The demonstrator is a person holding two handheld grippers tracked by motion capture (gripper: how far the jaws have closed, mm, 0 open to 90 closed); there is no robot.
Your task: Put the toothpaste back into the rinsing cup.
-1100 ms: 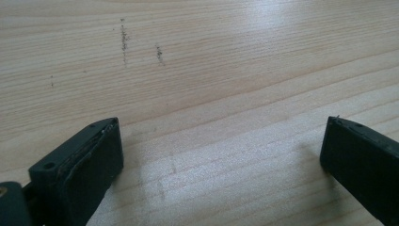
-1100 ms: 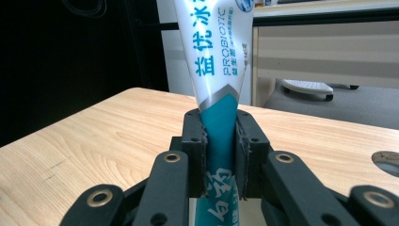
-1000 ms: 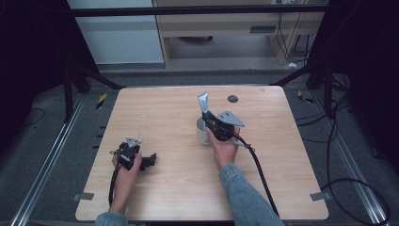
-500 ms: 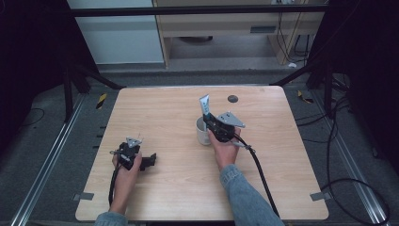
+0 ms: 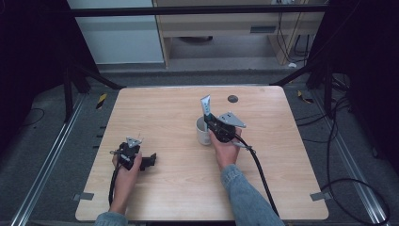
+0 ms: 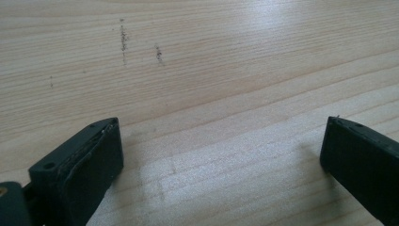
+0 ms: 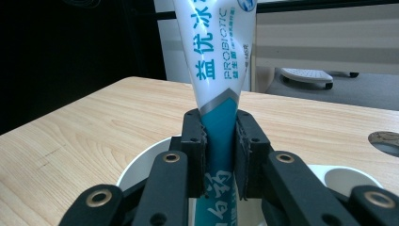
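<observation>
My right claw point(image 7: 220, 141) is closed on a toothpaste tube point(image 7: 217, 61), the two black pads pinching its teal lower part just below the silver chevron. The tube stands nearly upright, crimped flat end at the top, its bottom end hanging inside the mouth of a white cup point(image 5: 203, 132) near the middle of the wooden table point(image 5: 141, 108). I cannot tell whether the cap touches the cup's floor.

I judge the tube light and soft: it will dent under the pads, and its glossy skin could slide if I loosen too early. The hold low on the body, near the firmer shoulder, looks right to me; higher up, the flat white part would fold and flop. The cup seems light too, so a sideways nudge from the tube could tip it.

My left claw point(image 5: 143, 161) rests well apart at the near left of the table, jaws spread wide with nothing between them, only bare wood with a few faint dark marks point(image 6: 123, 40).

A small dark round disc point(image 5: 232, 99) sits at the far edge.
</observation>
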